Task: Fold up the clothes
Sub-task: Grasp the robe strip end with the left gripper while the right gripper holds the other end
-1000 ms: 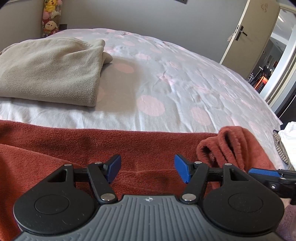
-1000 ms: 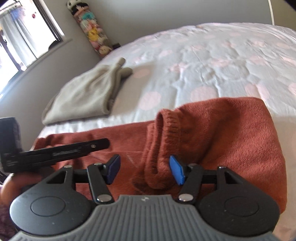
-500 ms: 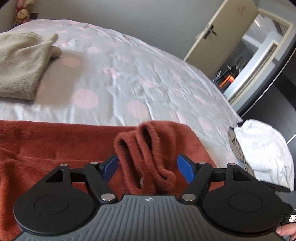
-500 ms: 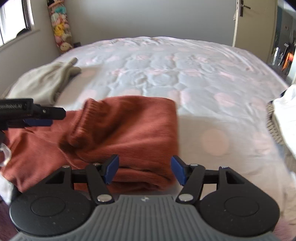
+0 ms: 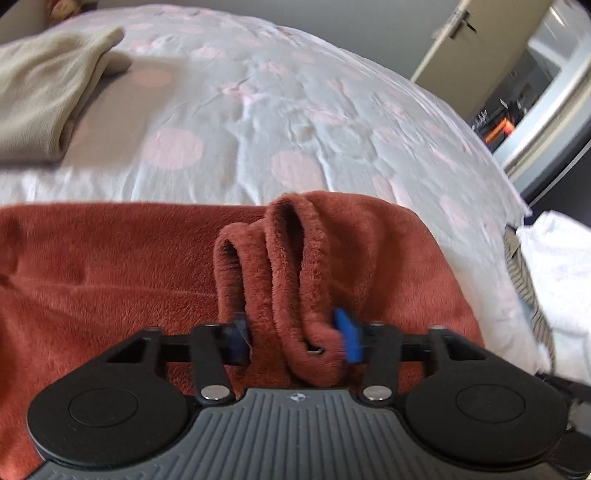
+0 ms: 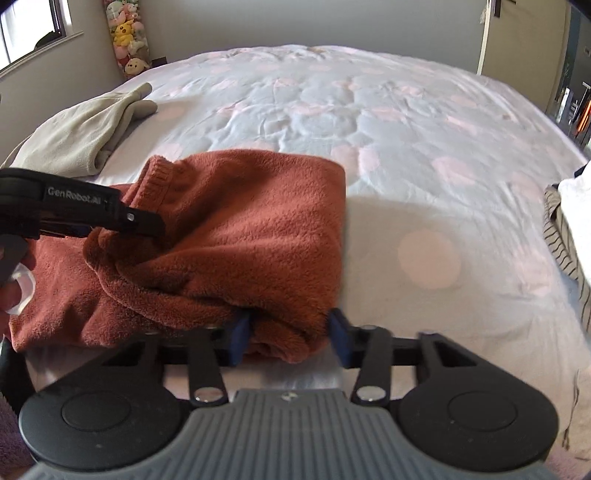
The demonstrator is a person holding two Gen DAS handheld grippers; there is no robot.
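A rust-red fleece garment (image 5: pixel 110 266) lies across the near edge of the bed, its right part folded over. In the left wrist view my left gripper (image 5: pixel 293 336) is closing, and a bunched, rolled hem of the garment (image 5: pixel 295 258) fills the gap, with both blue pads against it. In the right wrist view my right gripper (image 6: pixel 290 338) is also closing, its pads pressing the near right corner of the folded garment (image 6: pixel 258 221). The left gripper's black body (image 6: pixel 74 210) reaches into the fabric at the left there.
The bed cover (image 5: pixel 295 110) is pale with pink dots. A folded beige garment (image 6: pixel 81 136) lies at the far left. White and striped clothes (image 6: pixel 569 221) are piled at the right edge. Plush toys (image 6: pixel 125 33) hang in the corner; a door stands at the far right.
Both grippers have moved right along the rust garment. Their jaws, wide before, have narrowed onto the fabric: the left onto the rolled hem, the right onto the folded corner.
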